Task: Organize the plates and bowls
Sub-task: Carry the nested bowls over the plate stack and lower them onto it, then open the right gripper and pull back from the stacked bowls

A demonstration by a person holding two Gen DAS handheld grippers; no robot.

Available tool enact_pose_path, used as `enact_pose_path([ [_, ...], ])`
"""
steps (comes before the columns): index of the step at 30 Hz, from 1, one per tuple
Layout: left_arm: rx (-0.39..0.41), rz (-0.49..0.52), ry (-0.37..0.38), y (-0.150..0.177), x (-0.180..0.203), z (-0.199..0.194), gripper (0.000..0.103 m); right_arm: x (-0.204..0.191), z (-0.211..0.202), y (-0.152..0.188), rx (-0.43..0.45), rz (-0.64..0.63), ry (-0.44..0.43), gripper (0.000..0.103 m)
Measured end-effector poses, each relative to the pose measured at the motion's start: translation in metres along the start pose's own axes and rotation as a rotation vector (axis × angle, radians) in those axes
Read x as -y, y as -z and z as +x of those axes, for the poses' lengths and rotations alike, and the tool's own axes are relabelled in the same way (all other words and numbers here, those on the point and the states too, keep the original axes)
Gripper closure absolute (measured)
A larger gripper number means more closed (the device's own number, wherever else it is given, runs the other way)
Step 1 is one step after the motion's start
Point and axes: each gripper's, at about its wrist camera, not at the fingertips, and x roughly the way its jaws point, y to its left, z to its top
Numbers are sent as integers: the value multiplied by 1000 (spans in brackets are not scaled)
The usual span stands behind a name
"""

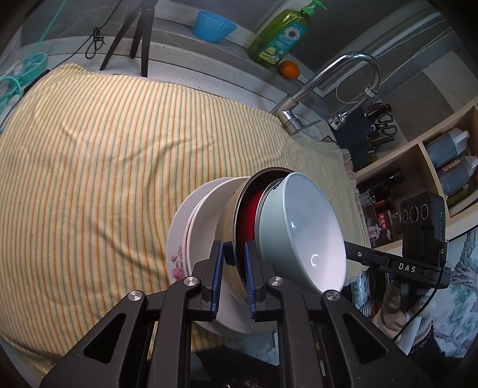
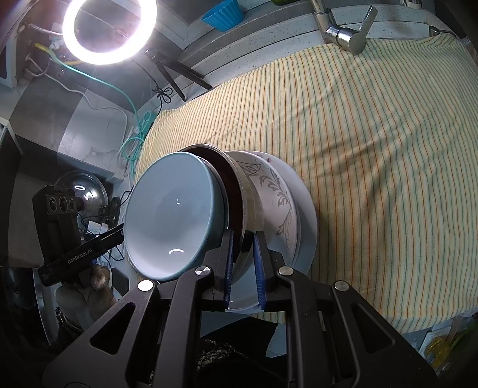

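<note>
A nested stack sits between my two grippers, over the near edge of the striped cloth (image 1: 104,149). A pale blue bowl (image 1: 301,232) lies on top, inside a metal bowl with a dark red inside (image 1: 246,209). Under them are a flowered dish (image 1: 176,256) and a white plate (image 1: 206,221). My left gripper (image 1: 234,268) is shut on the metal bowl's rim. In the right wrist view, my right gripper (image 2: 244,262) is shut on the opposite rim of the metal bowl (image 2: 248,209), beside the blue bowl (image 2: 173,215), a leaf-patterned bowl (image 2: 274,194) and the white plate (image 2: 309,221).
A faucet (image 1: 328,77), a green soap bottle (image 1: 280,35), an orange (image 1: 289,69) and a blue cup (image 1: 213,25) stand behind the cloth. A tripod (image 1: 137,32) and a ring light (image 2: 109,29) stand at the back. Shelves with bottles (image 1: 448,167) are on the right.
</note>
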Motion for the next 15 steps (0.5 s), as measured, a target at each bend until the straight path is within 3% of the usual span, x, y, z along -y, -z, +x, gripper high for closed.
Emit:
enact_pose_path([
  [15, 28, -22, -41, 3, -2, -5, 92, -3, 1, -3, -18, -44, 1, 88],
])
